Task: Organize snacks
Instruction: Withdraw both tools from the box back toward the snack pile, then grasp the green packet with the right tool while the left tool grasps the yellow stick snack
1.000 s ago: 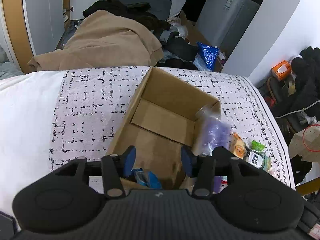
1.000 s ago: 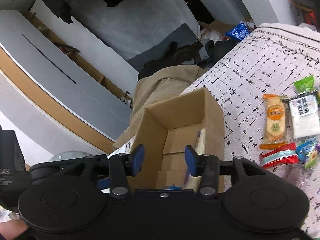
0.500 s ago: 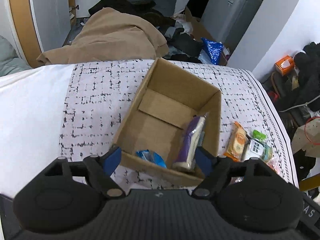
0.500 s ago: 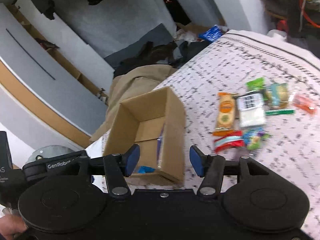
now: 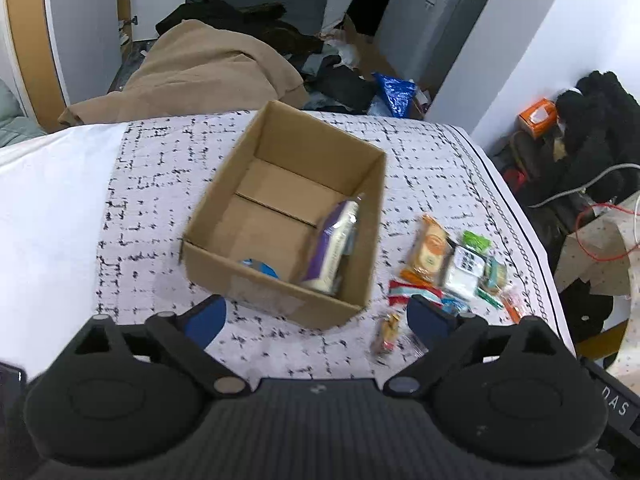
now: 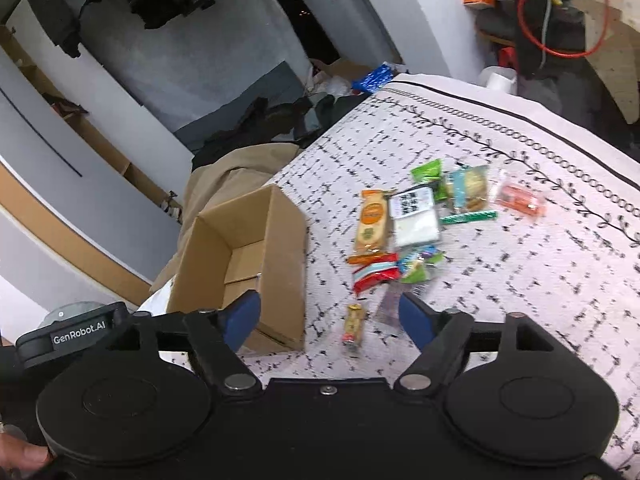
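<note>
An open cardboard box (image 5: 362,216) (image 6: 280,248) stands on the patterned cloth. A purple snack pack (image 5: 334,240) leans on its right wall and a blue packet (image 5: 260,268) lies at its front. Loose snacks lie to the right: an orange biscuit pack (image 5: 428,248) (image 6: 372,220), a white pack (image 5: 464,268) (image 6: 414,216), a red-and-white pack (image 5: 412,292) (image 6: 374,274), a small candy (image 5: 388,332) (image 6: 354,326). My left gripper (image 5: 316,320) is open and empty, before the box. My right gripper (image 6: 330,316) is open and empty, above the candy.
The cloth's bordered edge (image 6: 520,116) runs along the far right. Beyond the bed lie a tan blanket (image 5: 208,68), dark clothes and a blue foil bag (image 5: 394,92). A grey appliance (image 5: 424,28) and an orange tissue box (image 5: 538,118) stand behind.
Both grippers have pulled back from over the box and opened wider. The purple pack now rests inside the box. The right view has swung toward the loose snacks.
</note>
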